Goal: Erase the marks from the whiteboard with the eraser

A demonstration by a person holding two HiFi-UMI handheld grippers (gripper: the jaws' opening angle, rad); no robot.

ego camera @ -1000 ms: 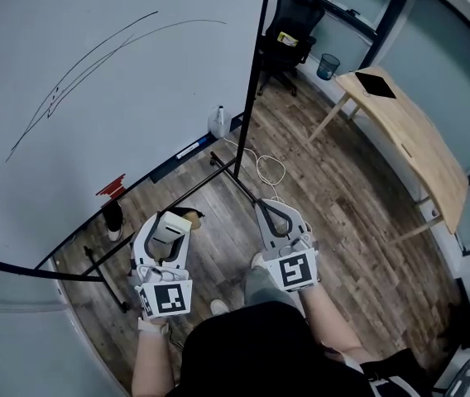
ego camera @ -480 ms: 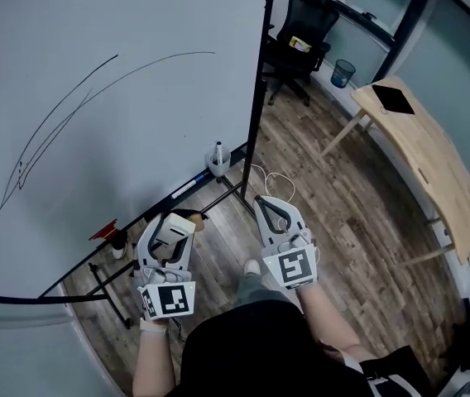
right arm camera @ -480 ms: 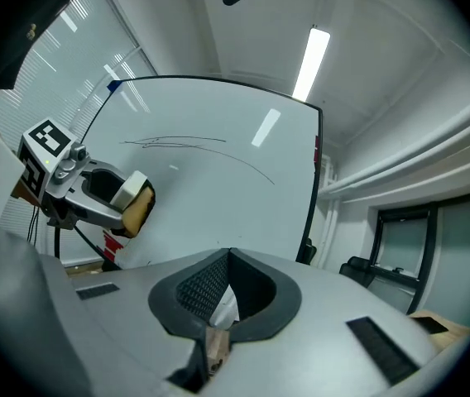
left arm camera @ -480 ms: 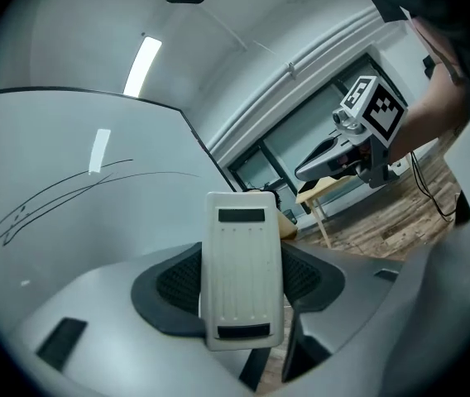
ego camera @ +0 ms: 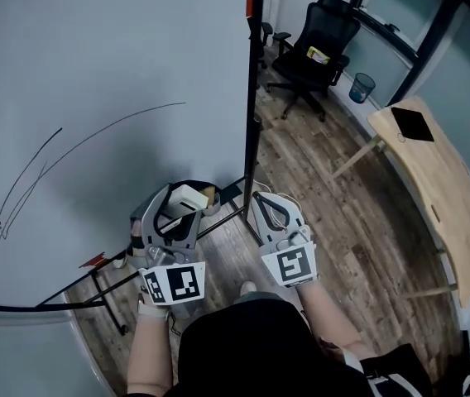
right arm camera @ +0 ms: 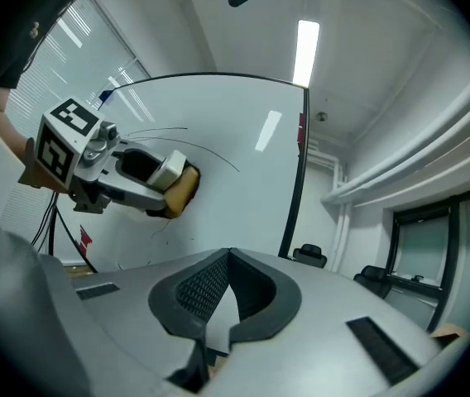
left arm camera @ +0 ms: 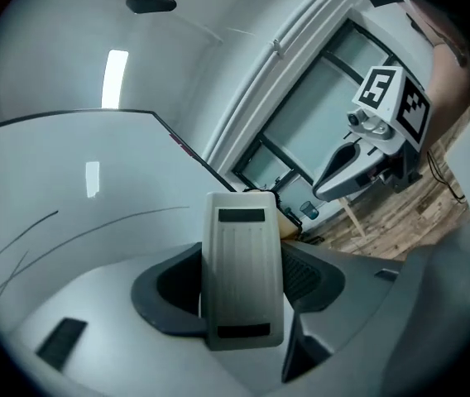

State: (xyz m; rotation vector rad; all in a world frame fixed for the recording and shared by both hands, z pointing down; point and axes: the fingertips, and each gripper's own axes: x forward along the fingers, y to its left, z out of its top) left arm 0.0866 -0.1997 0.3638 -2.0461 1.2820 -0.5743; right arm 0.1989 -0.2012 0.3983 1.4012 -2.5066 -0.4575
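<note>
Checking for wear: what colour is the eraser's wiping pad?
Tan-yellow, on the pale grey block eraser; clearest in the right gripper view.

Wood floor (ego camera: 359,222) carries a black chair (ego camera: 318,46) and wooden table (ego camera: 443,184)

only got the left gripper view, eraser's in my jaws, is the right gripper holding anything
observer: no, the right gripper has its jaws shut together on nothing
operator: which side is the eraser's pad on
observer: right gripper view shows the eraser with its tan pad on the far side, away from your camera
operator: where do the marks end
observer: head view shows the marks arcing from the lower left of the whiteboard up to a spot above the eraser
</note>
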